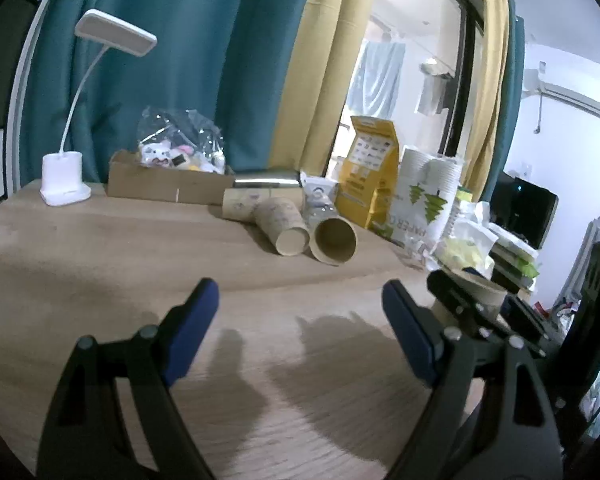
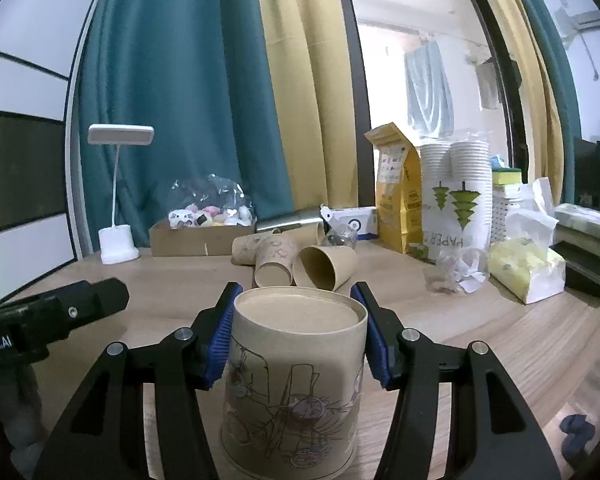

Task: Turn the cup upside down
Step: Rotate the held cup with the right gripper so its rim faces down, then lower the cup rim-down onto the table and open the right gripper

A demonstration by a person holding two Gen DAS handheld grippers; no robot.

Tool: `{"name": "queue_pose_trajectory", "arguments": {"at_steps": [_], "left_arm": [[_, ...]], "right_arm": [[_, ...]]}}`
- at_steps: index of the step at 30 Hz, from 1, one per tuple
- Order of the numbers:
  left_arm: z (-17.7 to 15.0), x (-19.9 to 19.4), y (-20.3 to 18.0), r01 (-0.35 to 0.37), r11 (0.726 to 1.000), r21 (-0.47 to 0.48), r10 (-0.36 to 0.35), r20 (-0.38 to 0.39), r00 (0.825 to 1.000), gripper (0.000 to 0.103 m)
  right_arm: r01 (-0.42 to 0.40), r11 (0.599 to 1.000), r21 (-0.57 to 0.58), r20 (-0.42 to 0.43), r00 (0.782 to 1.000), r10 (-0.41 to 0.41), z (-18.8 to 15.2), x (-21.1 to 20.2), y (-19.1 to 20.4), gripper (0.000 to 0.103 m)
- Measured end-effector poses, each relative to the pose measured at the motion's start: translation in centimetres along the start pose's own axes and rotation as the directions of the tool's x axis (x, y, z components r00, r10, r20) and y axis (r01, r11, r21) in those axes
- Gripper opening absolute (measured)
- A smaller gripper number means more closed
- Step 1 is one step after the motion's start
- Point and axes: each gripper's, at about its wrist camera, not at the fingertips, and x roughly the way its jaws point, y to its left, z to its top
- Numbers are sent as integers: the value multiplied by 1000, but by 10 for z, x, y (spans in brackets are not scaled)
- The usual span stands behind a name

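Observation:
A brown paper cup with a printed drawing stands upside down on the wooden table, base up, in the right wrist view. My right gripper is shut on it, its blue pads pressed on both sides near the base. The same cup shows partly at the right of the left wrist view, behind the right gripper's body. My left gripper is open and empty over the bare table, to the left of the cup. Its body shows at the left of the right wrist view.
Several brown cups lie on their sides mid-table. Behind them are a cardboard box, a white desk lamp, a yellow bag, stacked white cups and tissue packs. Curtains hang behind.

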Motion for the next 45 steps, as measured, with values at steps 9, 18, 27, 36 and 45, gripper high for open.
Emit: {"name": "queue_pose_trajectory", "arguments": {"at_steps": [9, 18, 27, 36, 45], "left_arm": [[1, 2, 0, -16, 1000, -21, 16, 1, 1000, 85], [2, 4, 8, -26, 998, -64, 25, -12, 1000, 85], [2, 1, 5, -21, 998, -53, 21, -12, 1000, 85], [4, 1, 3, -41, 999, -28, 40, -21, 999, 87], [11, -12, -2, -58, 998, 2, 58, -1, 998, 92]], "right_arm": [[54, 995, -90, -21, 998, -56, -15, 9, 15, 59], [68, 991, -116, -15, 997, -70, -24, 13, 20, 59], [74, 992, -103, -48, 996, -79, -25, 15, 19, 59], [65, 997, -51, -80, 994, -69, -22, 16, 13, 73], [53, 999, -12, -136, 989, -54, -11, 9, 15, 77]]}}
